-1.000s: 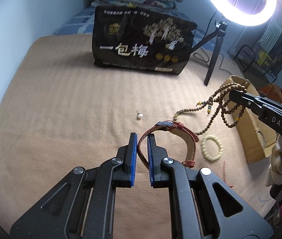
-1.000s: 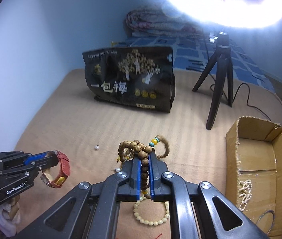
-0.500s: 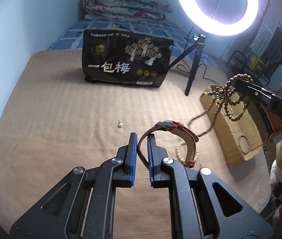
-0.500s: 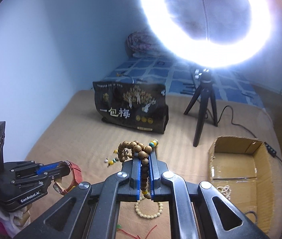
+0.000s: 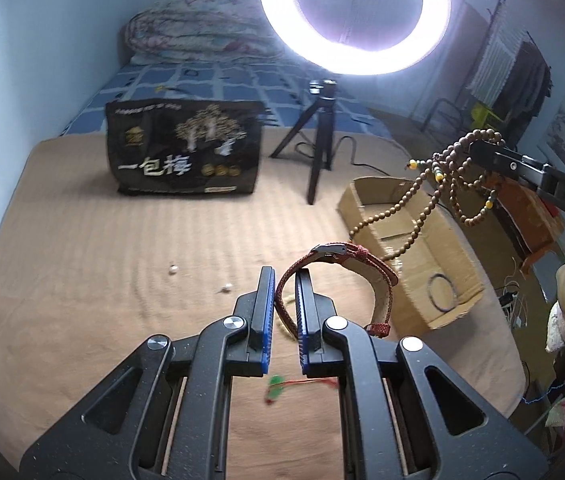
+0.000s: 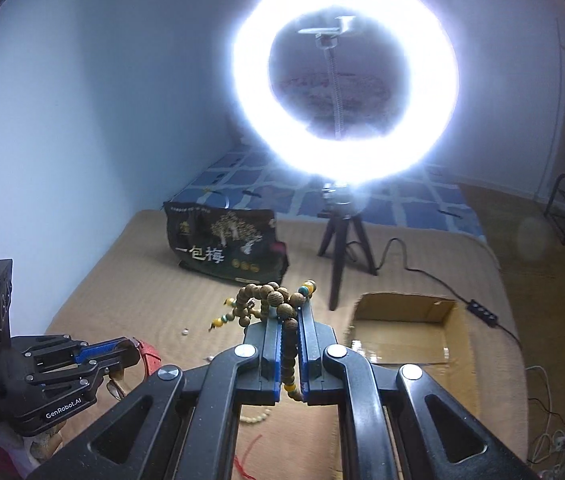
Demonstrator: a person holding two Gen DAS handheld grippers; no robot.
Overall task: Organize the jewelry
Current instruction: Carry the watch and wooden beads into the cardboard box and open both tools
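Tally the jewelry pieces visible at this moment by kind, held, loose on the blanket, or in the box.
Red strap watch, held in left gripper: 1
Wooden bead strand, held in right gripper: 1
Cream bead bracelet, on blanket: 1
Loose pearl beads, on blanket: 2
Thin ring bangle, in cardboard box: 1
Total: 6

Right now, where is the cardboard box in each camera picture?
Left wrist view: the cardboard box sits right of centre on the tan blanket, under the hanging wooden bead necklace.
Right wrist view: the box is low and right of centre, just past the right gripper.
Shared landmark: the ring light tripod, standing left of the box in both.
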